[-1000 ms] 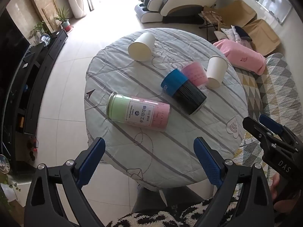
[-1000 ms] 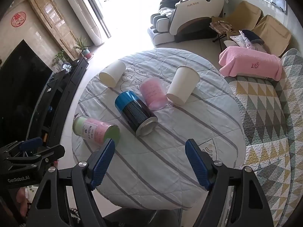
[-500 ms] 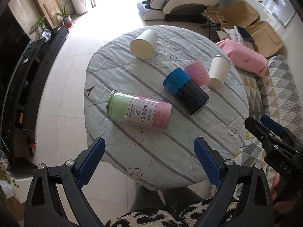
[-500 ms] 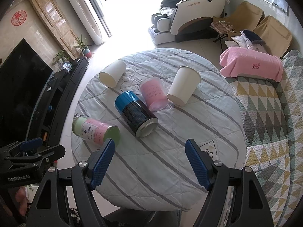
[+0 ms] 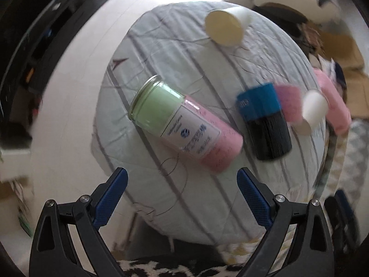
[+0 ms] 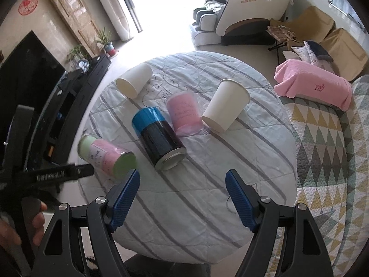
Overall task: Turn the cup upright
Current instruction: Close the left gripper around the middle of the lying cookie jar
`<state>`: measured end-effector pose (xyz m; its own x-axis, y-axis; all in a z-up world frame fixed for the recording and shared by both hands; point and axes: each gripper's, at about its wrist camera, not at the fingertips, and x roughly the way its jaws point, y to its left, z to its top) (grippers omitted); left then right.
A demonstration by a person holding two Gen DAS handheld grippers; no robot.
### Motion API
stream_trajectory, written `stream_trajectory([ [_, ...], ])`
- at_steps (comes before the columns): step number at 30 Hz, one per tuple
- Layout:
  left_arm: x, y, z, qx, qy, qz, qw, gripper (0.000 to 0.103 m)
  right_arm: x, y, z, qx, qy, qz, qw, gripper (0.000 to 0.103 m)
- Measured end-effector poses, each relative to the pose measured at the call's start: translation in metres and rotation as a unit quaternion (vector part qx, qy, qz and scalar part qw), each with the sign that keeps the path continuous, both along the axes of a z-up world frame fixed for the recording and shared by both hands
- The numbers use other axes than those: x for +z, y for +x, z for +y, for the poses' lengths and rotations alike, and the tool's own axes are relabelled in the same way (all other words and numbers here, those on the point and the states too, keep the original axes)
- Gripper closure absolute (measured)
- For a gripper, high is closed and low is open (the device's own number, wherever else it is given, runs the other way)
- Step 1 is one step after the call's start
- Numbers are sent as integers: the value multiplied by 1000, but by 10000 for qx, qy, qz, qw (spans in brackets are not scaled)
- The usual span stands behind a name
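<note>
Lying ahead of left gripper (image 5: 182, 189): jar (image 5: 184, 127)

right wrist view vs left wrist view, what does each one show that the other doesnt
Only the right wrist view shows the left gripper's black frame, the hand holding it, the TV and the patterned quilt.

Only the left wrist view shows the green-and-pink jar's glass rim side on, blurred.

Both show the round table, two paper cups lying down, the pink cup, the blue-and-black can, and open blue jaws.
</note>
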<state>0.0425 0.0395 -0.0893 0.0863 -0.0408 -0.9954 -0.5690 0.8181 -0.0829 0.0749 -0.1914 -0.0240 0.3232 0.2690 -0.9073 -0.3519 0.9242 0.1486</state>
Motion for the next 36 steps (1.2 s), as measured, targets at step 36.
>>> stream_trajectory([
  [36, -38, 13, -52, -1950, -308, -483, 9791, 22, -47, 47, 25, 418, -133, 172, 9989, 25],
])
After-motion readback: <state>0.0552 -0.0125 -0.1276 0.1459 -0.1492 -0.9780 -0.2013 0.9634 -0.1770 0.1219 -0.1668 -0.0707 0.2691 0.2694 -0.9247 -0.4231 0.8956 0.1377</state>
